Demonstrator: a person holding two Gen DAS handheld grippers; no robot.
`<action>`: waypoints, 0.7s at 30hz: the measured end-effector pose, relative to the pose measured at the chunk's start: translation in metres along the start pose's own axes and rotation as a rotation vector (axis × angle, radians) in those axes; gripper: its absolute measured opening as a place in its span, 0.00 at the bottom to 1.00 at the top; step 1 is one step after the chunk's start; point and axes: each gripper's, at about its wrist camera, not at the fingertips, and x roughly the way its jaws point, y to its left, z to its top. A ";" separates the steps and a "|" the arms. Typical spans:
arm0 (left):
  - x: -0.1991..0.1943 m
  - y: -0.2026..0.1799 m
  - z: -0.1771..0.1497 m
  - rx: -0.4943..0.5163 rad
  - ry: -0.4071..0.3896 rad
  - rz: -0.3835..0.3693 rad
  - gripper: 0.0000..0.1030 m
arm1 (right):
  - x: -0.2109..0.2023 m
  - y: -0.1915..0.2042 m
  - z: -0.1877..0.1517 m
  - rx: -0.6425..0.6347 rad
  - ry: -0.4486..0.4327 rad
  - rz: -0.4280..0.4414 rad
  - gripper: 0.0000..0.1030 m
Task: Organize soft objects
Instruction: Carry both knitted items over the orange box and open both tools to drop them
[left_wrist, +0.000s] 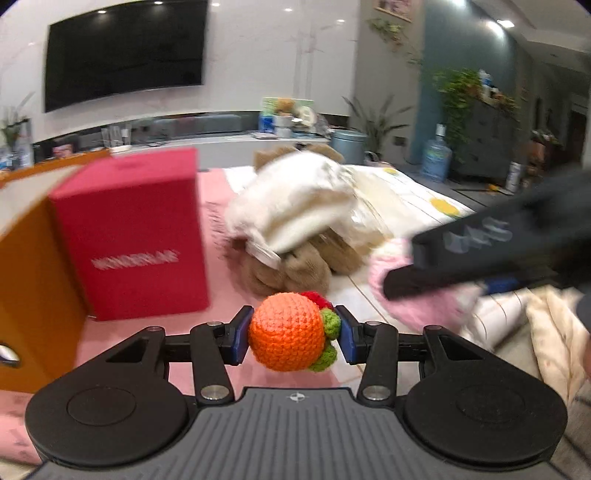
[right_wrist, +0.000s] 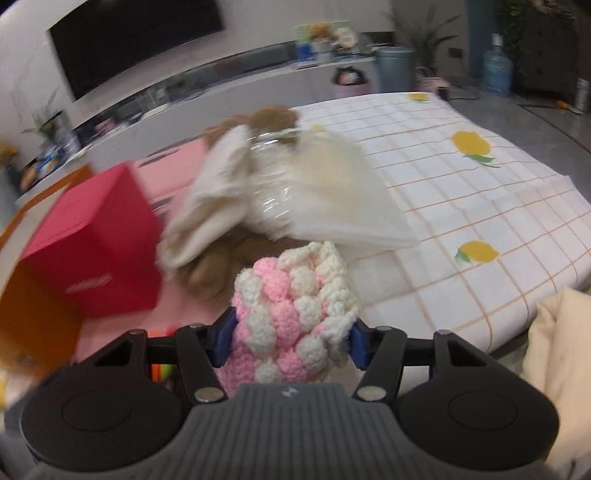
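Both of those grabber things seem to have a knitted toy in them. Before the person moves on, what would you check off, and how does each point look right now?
1. Left tool grips the orange crocheted ball: ok, pads press on both sides.
2. Right tool grips the pink-and-white crocheted piece: ok, it sits squeezed between the pads.
3. The two tools are clear of each other: ok, the right one shows apart in the left wrist view.
4. Red box open to receive items: cannot tell, its top is not visible.
5. Plush toy under the clear plastic bag out of the way: cannot tell, both are blurred.
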 end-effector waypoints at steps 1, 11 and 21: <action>-0.005 0.000 0.005 -0.005 0.001 0.012 0.51 | -0.012 0.001 -0.004 0.013 -0.021 0.015 0.57; -0.079 0.016 0.057 -0.074 -0.151 0.077 0.51 | -0.124 0.037 -0.008 -0.067 -0.254 0.034 0.57; -0.122 0.074 0.095 -0.134 -0.219 0.220 0.51 | -0.167 0.106 0.012 -0.161 -0.386 0.132 0.57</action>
